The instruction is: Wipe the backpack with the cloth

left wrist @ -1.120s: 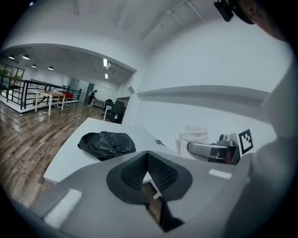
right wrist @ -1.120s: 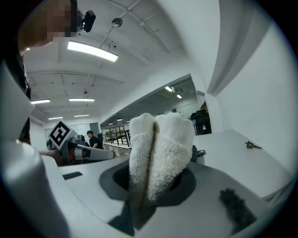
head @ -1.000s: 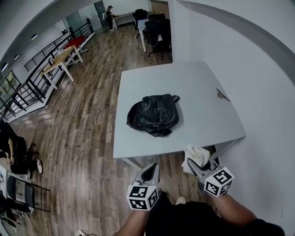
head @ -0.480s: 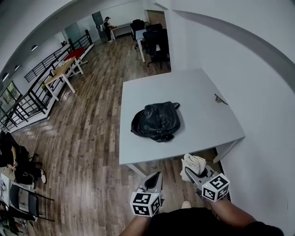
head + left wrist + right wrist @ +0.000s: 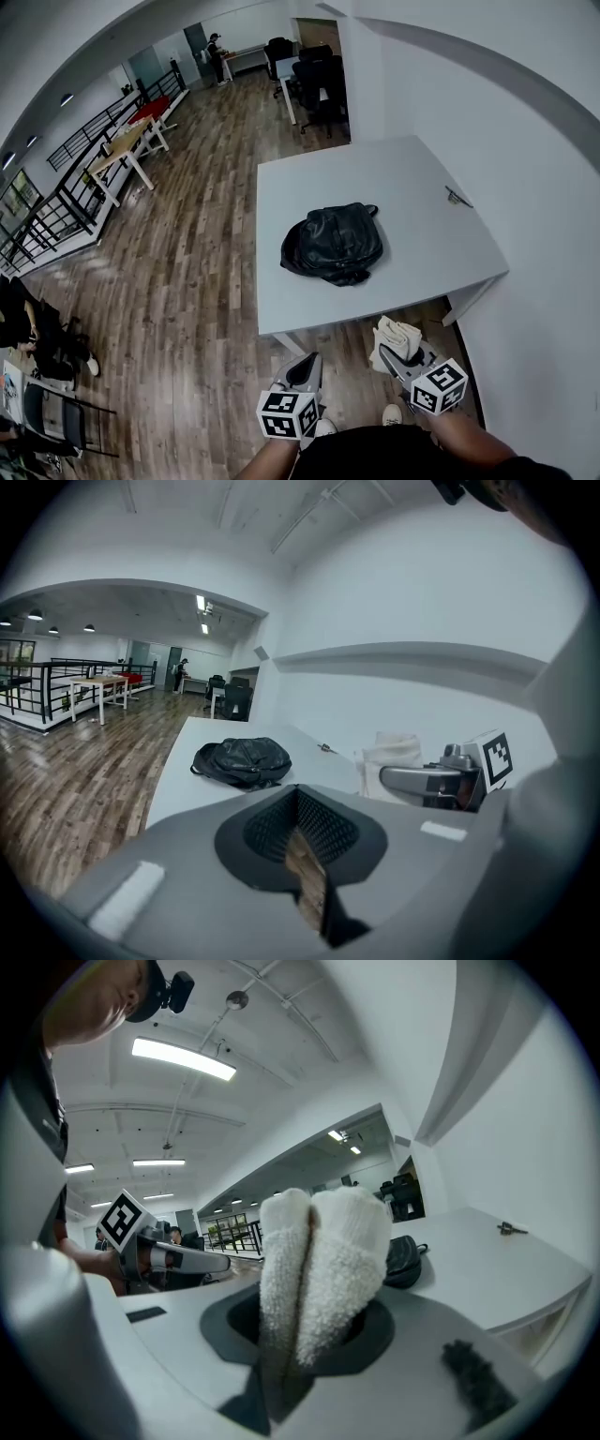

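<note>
Both grippers hang low in the frame, short of the table's (image 5: pixel 412 187) near edge. The backpack (image 5: pixel 334 244) lies flat, mid-table, well apart from either tool. No wiping yet; this looks like the approach.

The right gripper (image 5: pixel 396 349), lower right, is clenched on the cloth (image 5: pixel 398 336), a pale folded wad standing out past the jaw tips. The left gripper (image 5: pixel 302 367), lower centre, has its jaws pressed together on nothing.

Now the risks. The backpack sits loose with nothing pinning it, so a firm stroke could shove it across the smooth top instead of cleaning it. The left gripper may have to steady it. The cloth is a thick bundle pinched low down, and dragging it over the leather could tug it loose or unroll it. Go in too steeply and the hard jaw tips might scrape the bag rather than the cloth. A small metal thing (image 5: pixel 457 196) lies near the table's right edge, far enough off that I doubt it matters.

The head view gives the layout: table, bag and the gap to cross. Only the right gripper view shows the cloth doubled over and seated deep between the jaws. The left gripper view confirms its own jaws hold nothing, and shows the bag from the side as a low, slumped shape, with the cloth-carrying gripper off to the right.
</note>
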`<state>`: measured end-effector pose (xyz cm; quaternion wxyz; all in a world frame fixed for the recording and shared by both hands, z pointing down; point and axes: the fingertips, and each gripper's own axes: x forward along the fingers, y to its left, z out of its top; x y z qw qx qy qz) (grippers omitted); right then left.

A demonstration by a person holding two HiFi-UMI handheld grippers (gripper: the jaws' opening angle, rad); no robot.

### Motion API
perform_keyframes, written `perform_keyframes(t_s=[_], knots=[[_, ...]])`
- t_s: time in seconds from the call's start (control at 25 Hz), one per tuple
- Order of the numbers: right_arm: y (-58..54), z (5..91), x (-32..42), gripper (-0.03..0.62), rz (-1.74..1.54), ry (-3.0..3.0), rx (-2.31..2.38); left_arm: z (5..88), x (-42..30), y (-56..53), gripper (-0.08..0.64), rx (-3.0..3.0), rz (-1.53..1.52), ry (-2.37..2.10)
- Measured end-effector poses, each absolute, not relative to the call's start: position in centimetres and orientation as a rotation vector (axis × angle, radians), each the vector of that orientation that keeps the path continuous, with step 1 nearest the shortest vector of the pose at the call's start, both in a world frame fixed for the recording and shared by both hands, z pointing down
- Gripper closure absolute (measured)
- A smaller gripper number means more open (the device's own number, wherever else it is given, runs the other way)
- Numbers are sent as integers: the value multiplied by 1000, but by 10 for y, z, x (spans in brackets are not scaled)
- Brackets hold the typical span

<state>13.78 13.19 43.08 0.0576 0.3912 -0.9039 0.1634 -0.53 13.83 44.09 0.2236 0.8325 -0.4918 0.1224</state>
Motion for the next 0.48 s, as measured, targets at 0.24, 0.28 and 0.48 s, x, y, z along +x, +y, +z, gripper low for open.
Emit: perform_keyframes(t_s=[0.24,0.28,0.48], knots=[[127,425,129,506,464,-2722,1207,435,-5,132,552,2348,318,-1327],[126,424,128,506,460,-2721,1210,435,-5,131,552,2351,314,-1326],[121,422,123,506,443,-2715,1207,432,-9,126,552,2356,299,-1331]])
